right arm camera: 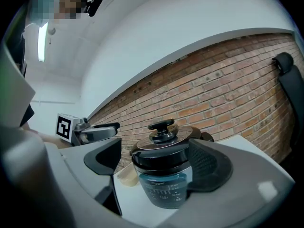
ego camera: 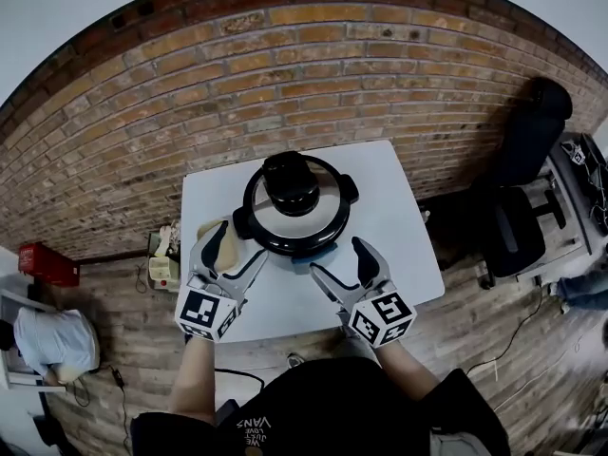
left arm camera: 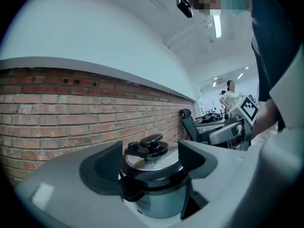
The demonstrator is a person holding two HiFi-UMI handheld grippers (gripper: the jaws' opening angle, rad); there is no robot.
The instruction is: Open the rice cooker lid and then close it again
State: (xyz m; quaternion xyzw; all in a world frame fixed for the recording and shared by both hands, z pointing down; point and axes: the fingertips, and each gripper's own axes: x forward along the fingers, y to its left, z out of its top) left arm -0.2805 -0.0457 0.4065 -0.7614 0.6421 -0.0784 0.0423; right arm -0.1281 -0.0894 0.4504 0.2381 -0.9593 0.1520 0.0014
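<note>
**Jaws agape beside the closed cooker**

Left gripper (ego camera: 236, 247) sits released and empty at the rice cooker's (ego camera: 293, 212) 7 o'clock. The cooker, lid (right arm camera: 164, 139) down, stands on a white table (ego camera: 399, 217) before a brick wall (ego camera: 285, 74). Right gripper (ego camera: 344, 266), equally spread, sits at 5 o'clock, with a black chair (ego camera: 518, 226) at 3.

The cooker (left arm camera: 159, 198) stands upright on the white tabletop (ego camera: 399, 217), slightly left of centre and nearer the far edge. Its body is silvery. The shiny, black-rimmed lid (ego camera: 285, 228) is shut, with a black knob (ego camera: 291, 180) on top.
</note>
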